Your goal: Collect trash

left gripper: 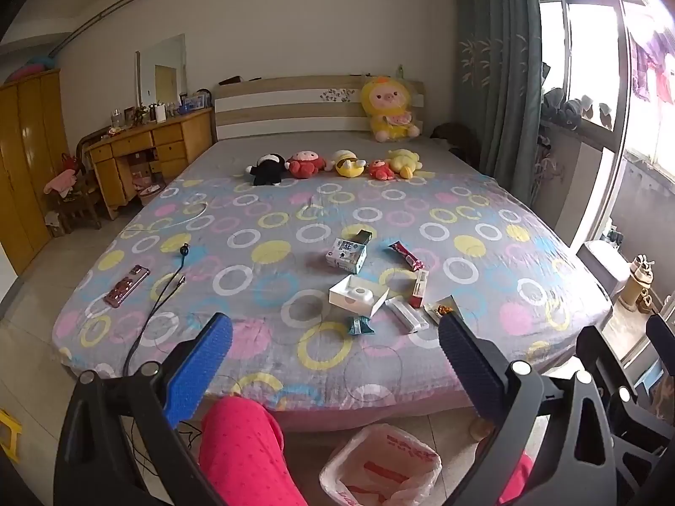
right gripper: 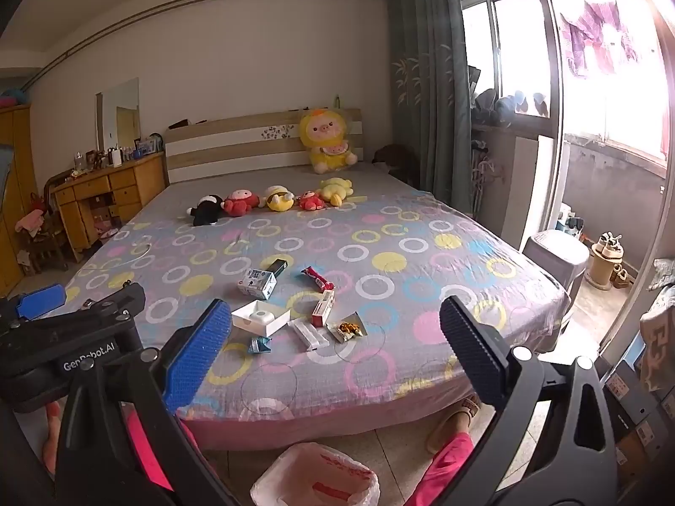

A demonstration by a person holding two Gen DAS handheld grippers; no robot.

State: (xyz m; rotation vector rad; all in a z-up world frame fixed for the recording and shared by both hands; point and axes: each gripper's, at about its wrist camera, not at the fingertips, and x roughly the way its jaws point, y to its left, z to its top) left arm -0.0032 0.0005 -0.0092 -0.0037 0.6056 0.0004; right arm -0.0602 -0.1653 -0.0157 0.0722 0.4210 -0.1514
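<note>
Left gripper (left gripper: 335, 352): fingers spread wide, nothing between them.
Right gripper (right gripper: 335, 339): fingers likewise released, empty.
Bin (left gripper: 415, 449): on floor at bed (left gripper: 261, 362) foot.
White wrapper (left gripper: 407, 315): near edge, long axis running away leftward.
Red wrapper (left gripper: 405, 255): farther, angled similarly.

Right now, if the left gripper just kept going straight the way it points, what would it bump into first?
Probably the bed, near its front edge. The left gripper is open, empty, and angled down toward the mattress. The small teal wrapper lies closest in that line, with the open white box just behind it. Depth is hard to judge through this lens.
</note>
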